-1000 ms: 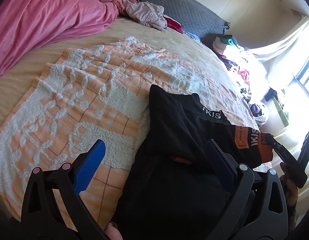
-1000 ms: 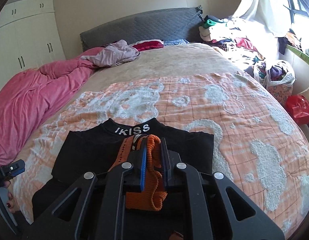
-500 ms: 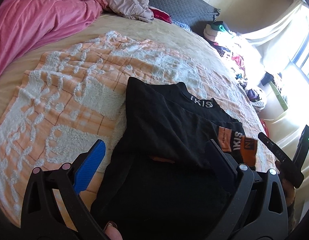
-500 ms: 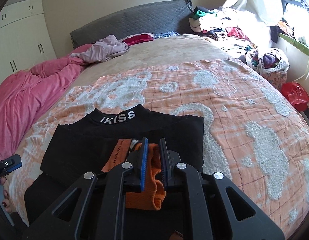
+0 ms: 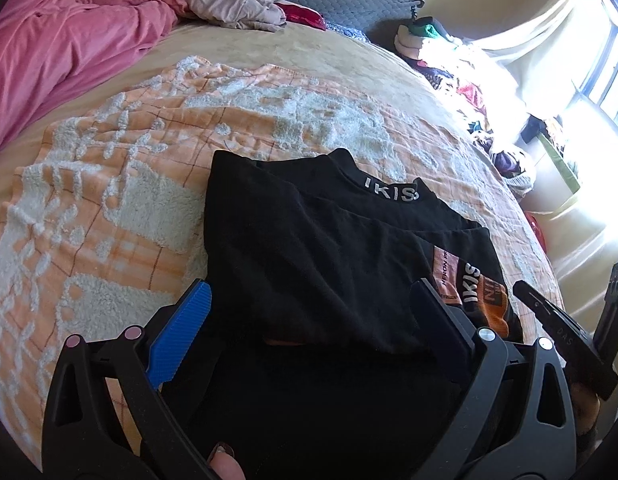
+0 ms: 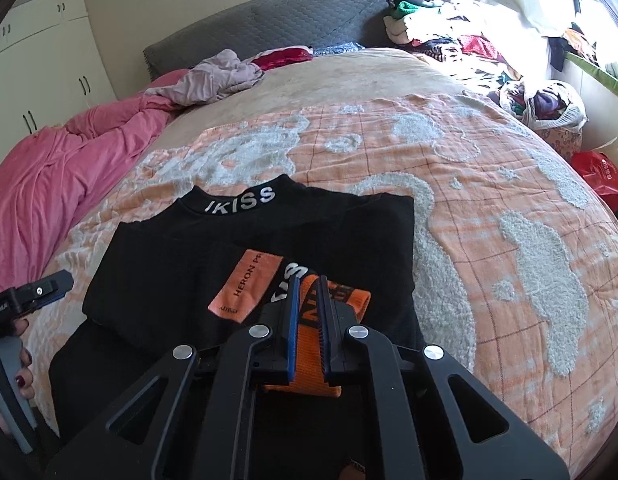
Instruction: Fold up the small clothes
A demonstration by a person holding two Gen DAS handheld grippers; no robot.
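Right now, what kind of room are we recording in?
Almost certainly a home bedroom. A bed with a grey quilted headboard fills both views, built-in wardrobe doors line one wall, and clothes are heaped by the sunlit window. The black top lies on an orange blanket on the bed.

Black top (image 6: 157,276), white collar lettering, orange cuff (image 6: 309,344); blanket (image 6: 489,208) orange grid, white fleecy patches; pink duvet (image 5: 65,48); grey headboard (image 6: 269,28).
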